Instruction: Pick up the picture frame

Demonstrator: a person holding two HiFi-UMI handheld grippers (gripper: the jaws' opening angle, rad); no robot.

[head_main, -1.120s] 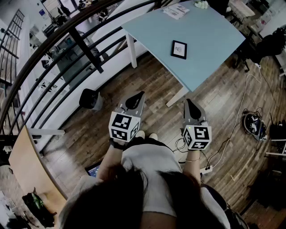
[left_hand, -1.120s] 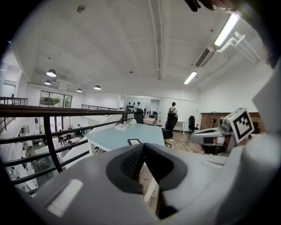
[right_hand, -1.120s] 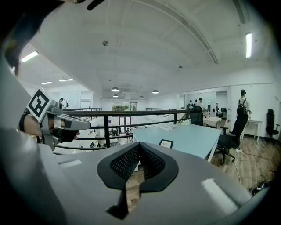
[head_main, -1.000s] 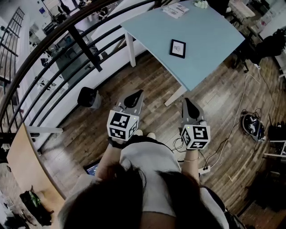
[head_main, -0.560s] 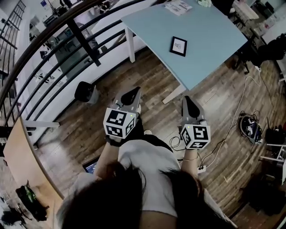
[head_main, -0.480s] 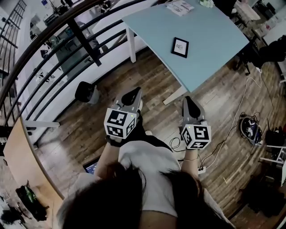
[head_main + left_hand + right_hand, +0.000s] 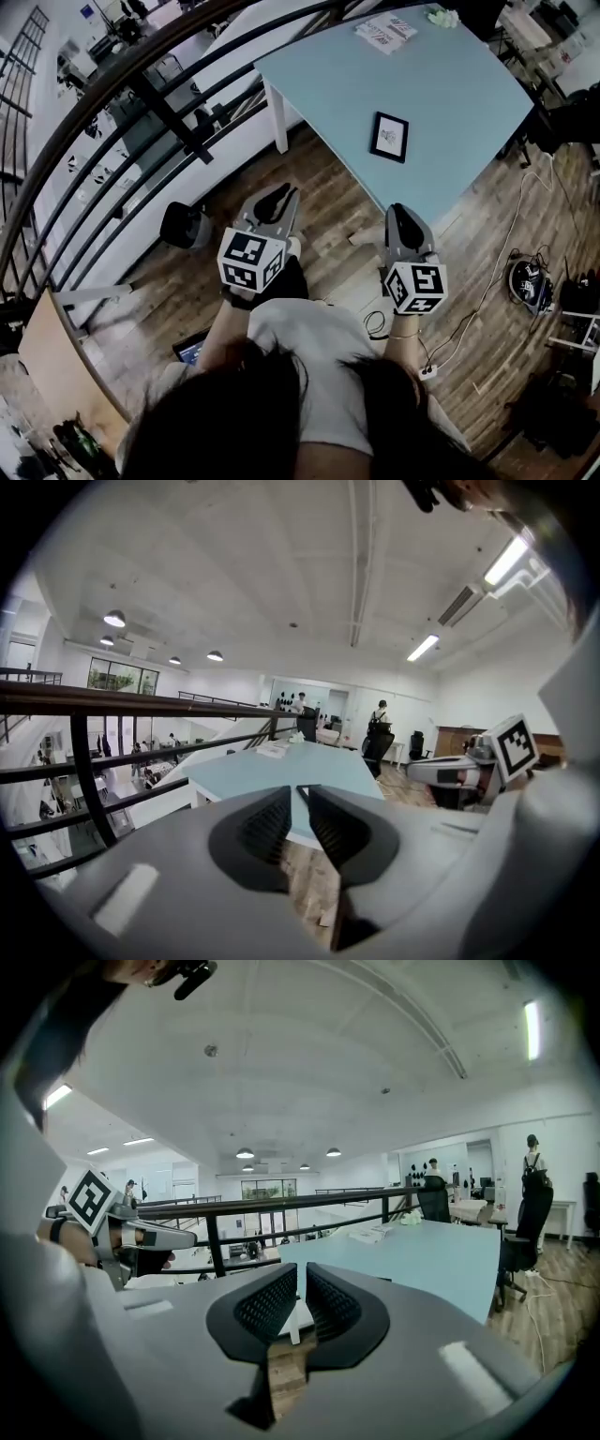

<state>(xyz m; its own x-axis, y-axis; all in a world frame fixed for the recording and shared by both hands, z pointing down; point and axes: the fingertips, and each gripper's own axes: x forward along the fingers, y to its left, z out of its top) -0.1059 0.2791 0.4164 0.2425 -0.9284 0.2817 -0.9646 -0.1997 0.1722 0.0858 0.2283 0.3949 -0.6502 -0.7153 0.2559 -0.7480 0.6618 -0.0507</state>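
Observation:
A small black picture frame (image 7: 389, 137) with a white mat lies flat on the light blue table (image 7: 459, 84), toward its near edge. Both grippers are held out in front of the person, above the wooden floor and short of the table. My left gripper (image 7: 277, 197) points at the table's near corner, its jaws together and empty (image 7: 302, 789). My right gripper (image 7: 401, 214) sits just before the table's near edge, jaws shut with nothing between them (image 7: 301, 1269). Neither gripper view shows the frame itself, only the tabletop (image 7: 281, 771) edge-on.
A black metal railing (image 7: 159, 103) runs along the left. A dark bin (image 7: 183, 225) stands on the floor by it. Papers (image 7: 387, 30) and a pale green object (image 7: 443, 16) lie at the table's far end. Cables and a power strip (image 7: 427, 371) trail on the floor at right. An office chair (image 7: 525, 1218) stands beyond the table.
The person has stepped toward the table, so the table and frame sit closer and lower in the head view. Both grippers travelled forward together, jaws unchanged.

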